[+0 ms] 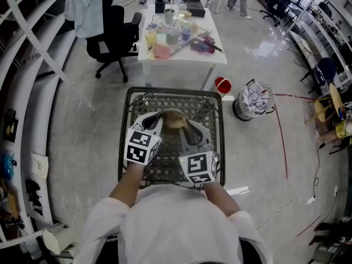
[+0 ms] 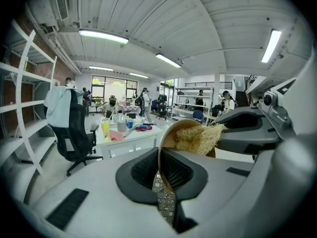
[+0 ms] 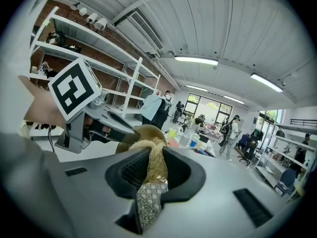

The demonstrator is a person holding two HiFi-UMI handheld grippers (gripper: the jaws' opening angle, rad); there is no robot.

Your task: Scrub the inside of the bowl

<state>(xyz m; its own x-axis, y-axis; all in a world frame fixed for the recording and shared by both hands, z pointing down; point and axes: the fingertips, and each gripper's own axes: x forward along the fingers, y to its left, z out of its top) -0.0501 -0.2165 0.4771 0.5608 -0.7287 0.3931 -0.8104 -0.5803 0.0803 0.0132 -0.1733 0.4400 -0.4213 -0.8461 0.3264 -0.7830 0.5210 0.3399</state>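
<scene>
A tan bowl is held on edge above a wire basket. My left gripper is shut on the bowl's rim, which runs between its jaws in the left gripper view. My right gripper is shut on a straw-coloured loofah scrubber. The scrubber sits inside the bowl's hollow, touching its inner wall. In the right gripper view the bowl shows just behind the scrubber, with the left gripper's marker cube above it to the left.
The dark wire basket stands on the floor under both grippers. Beyond it are a white table with cups and clutter, a black office chair, a red object and a bin of crumpled paper. White shelves line the left.
</scene>
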